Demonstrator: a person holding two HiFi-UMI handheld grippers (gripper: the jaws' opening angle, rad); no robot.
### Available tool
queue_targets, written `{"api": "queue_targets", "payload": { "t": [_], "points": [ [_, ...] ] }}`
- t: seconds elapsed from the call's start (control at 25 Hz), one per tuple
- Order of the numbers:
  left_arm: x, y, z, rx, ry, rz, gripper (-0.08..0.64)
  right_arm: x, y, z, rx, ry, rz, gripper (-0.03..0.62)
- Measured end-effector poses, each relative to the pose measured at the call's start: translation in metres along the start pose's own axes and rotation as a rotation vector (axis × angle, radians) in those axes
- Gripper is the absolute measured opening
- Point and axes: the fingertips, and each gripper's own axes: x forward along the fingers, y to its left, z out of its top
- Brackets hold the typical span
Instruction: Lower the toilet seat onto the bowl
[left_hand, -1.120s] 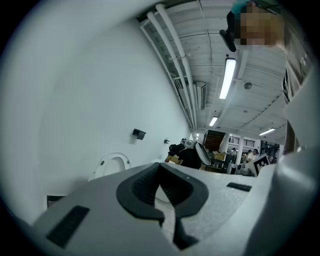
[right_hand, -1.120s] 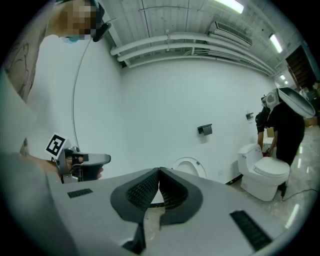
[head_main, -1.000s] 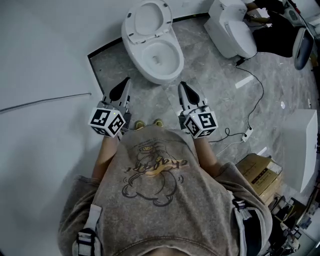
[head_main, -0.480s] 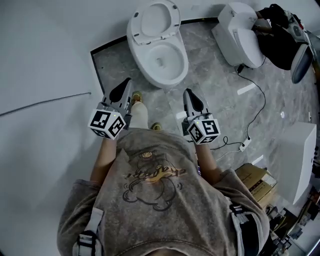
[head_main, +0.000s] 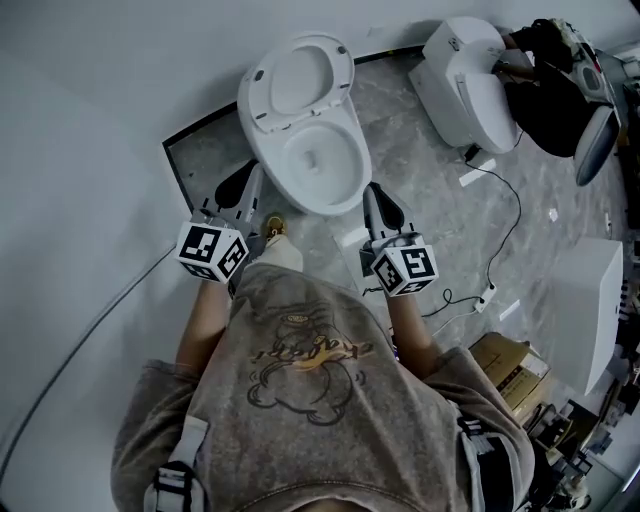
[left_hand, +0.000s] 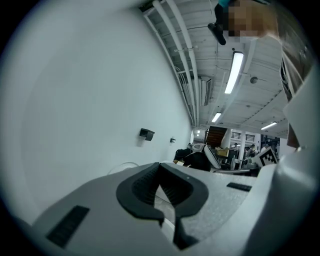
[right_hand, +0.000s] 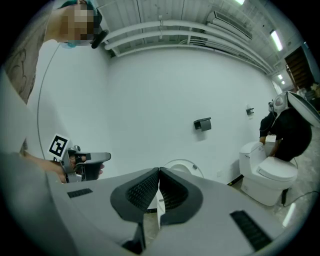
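A white toilet stands against the wall in the head view, its seat (head_main: 298, 76) raised upright behind the open bowl (head_main: 312, 165). My left gripper (head_main: 242, 183) hangs shut and empty just off the bowl's near left rim. On the near right side, my right gripper (head_main: 375, 197) is likewise shut with nothing in it. In the right gripper view the closed jaws (right_hand: 159, 173) point at the upright seat (right_hand: 184, 166), still some way off. The left gripper view shows closed jaws (left_hand: 160, 168) aimed along the white wall.
A second toilet (head_main: 462, 66) stands at the back right with a person in black (head_main: 548, 58) beside it. A cable (head_main: 512, 205) runs over the grey floor. A cardboard box (head_main: 515, 357) and a white cabinet (head_main: 600, 300) sit right. A paper holder (right_hand: 202, 123) hangs on the wall.
The person has stepped closer to the toilet, so both grippers now sit beside the bowl's near rim. Both stay shut and empty; the seat is still upright.
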Motion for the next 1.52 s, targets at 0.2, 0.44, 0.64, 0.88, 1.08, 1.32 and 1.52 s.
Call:
{"api": "queue_targets", "payload": {
  "t": [0.2, 0.44, 0.64, 0.88, 1.08, 1.32, 1.52],
  "points": [
    [0.05, 0.042, 0.025, 0.002, 0.023, -0.055, 0.009, 0.054, -0.008, 0.032, -0.007, -0.02, -0.043, 0.026],
    [0.092, 0.055, 0.047, 0.013, 0.022, -0.081, 0.009, 0.073, -0.032, 0.048, 0.004, -0.029, -0.093, 0.028],
    [0.114, 0.05, 0.05, 0.014, 0.027, -0.069, 0.009, 0.075, -0.052, 0.058, 0.008, -0.045, -0.101, 0.028],
    [0.14, 0.042, 0.056, 0.025, 0.02, -0.062, 0.065, 0.08, -0.075, 0.061, 0.028, -0.054, -0.1, 0.027],
    [0.164, 0.048, 0.053, 0.06, 0.028, -0.108, 0.211, 0.094, -0.084, 0.056, 0.038, -0.05, -0.106, 0.028],
    [0.203, 0.075, 0.041, 0.114, 0.095, -0.115, 0.299, 0.099, -0.091, 0.054, 0.048, -0.037, -0.125, 0.028],
    [0.255, 0.116, 0.013, 0.17, 0.179, -0.076, 0.301, 0.1, -0.101, 0.049, 0.051, -0.01, -0.15, 0.026]
  ]
}}
